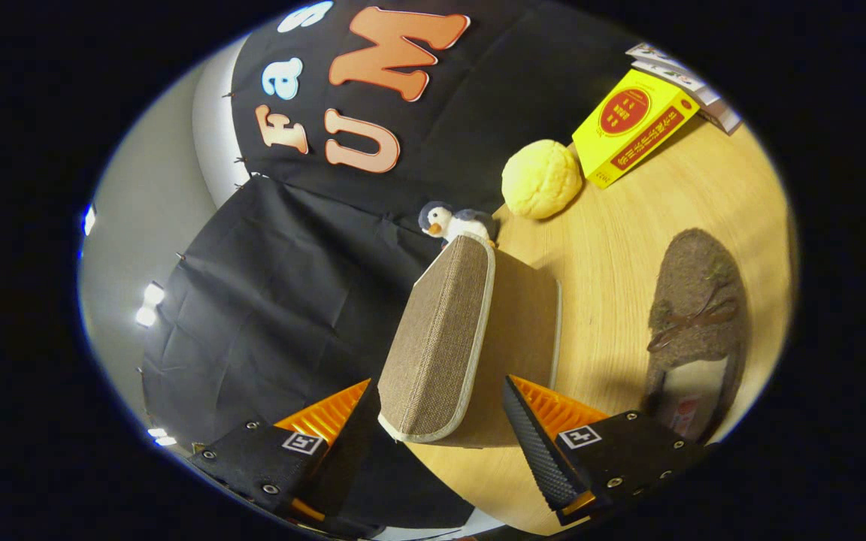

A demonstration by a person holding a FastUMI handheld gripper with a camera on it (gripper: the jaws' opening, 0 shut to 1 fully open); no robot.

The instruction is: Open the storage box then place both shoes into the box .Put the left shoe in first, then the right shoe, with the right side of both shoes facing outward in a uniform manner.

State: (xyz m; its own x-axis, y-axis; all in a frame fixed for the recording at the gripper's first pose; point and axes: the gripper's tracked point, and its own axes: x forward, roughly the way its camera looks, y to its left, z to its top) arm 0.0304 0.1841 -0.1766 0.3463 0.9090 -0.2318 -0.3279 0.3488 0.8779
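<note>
The storage box is brown woven fabric with pale trim and stands on the wooden table. Its near rounded corner reaches in between the fingers of my gripper. The one finger lies close against the box's woven face. The other finger stands a little off the trimmed edge, over the smooth brown panel behind it. The jaws are wide apart. A brown felt shoe with a small bow lies on the table beyond that finger, its opening towards me.
Behind the box sits a small penguin plush. Further back are a yellow bun-shaped ball, a yellow carton and some printed papers. The black cloth wall stands close beside the box.
</note>
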